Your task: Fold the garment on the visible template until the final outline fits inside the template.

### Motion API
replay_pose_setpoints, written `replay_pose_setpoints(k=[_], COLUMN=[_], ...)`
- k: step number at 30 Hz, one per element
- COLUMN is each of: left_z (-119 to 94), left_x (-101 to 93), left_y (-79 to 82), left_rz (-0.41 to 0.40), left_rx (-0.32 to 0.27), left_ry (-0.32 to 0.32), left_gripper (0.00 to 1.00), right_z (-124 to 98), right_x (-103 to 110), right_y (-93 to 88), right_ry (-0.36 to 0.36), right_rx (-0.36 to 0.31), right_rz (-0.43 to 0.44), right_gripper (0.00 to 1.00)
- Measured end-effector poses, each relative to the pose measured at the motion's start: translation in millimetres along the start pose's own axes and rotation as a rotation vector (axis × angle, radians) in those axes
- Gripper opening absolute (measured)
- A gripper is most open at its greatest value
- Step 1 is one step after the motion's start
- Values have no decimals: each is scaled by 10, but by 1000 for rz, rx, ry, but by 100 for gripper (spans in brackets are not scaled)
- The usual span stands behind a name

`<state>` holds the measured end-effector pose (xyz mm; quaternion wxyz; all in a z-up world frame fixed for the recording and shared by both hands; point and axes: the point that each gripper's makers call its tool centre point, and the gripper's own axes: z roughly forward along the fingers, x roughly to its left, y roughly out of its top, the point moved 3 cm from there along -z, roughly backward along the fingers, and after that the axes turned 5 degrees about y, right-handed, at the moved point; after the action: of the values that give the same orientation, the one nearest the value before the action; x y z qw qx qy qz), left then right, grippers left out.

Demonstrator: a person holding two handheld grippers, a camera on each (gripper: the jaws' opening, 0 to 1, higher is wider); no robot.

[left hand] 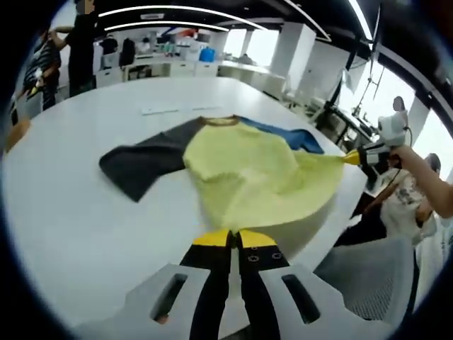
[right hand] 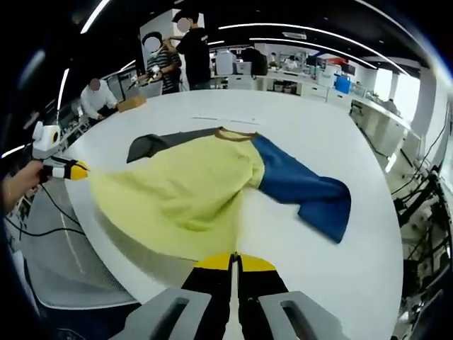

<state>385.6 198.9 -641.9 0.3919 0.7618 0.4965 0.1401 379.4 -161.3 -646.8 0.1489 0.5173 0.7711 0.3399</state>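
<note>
The left gripper (left hand: 232, 238) has its black, yellow-tipped jaws pressed together on the near hem of the garment (left hand: 244, 173), the yellow cloth rising straight out of the tips. In the right gripper view the right gripper (right hand: 233, 263) is clamped the same way on another part of that hem, its jaws meeting with only a thin seam between them. Each gripper also appears in the other's view, off to the side, pinching a hem corner drawn out to a point over the table's rim.

The garment is a soft knit top with a pale yellow body, a dark grey sleeve (left hand: 141, 163), a blue sleeve (right hand: 304, 191) and a brown collar band (right hand: 237, 133). The body is pulled taut toward the two grippers and lifted a little at the hem, so it fans out in shallow folds; the collar end and both sleeves lie flat on the tabletop. The blue sleeve bends at its far end.

The table (right hand: 340, 127) is white, smooth and rounded at its edge, and the hem hangs just past that near edge. Beyond the collar lie faint flat marks or strips (left hand: 159, 110), possibly the template, though the view is too coarse to be sure. Wide bare tabletop surrounds the sleeves on both sides. A grey mesh chair (left hand: 379, 280) stands beside the rim.
</note>
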Motion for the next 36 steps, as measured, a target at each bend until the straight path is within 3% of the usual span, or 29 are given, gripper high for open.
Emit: replay_pose_setpoints(k=[7, 14, 21, 36], left_z=[-33, -13, 20, 101], left_x=[-42, -47, -45, -68], left_y=[-177, -357, -571, -911], left_rz=[-11, -22, -14, -31], left_rx=[40, 81, 143, 219], left_ry=[-5, -8, 1, 19], left_gripper=[0, 0, 0, 0], right_z=[-37, -11, 58, 148], right_x=[50, 1, 14, 60], right_y=[-190, -420, -713, -1048], right_ry=[-24, -95, -105, -120], right_rx=[15, 23, 59, 136], right_rz=[29, 85, 126, 154], right_gripper=[0, 0, 0, 0])
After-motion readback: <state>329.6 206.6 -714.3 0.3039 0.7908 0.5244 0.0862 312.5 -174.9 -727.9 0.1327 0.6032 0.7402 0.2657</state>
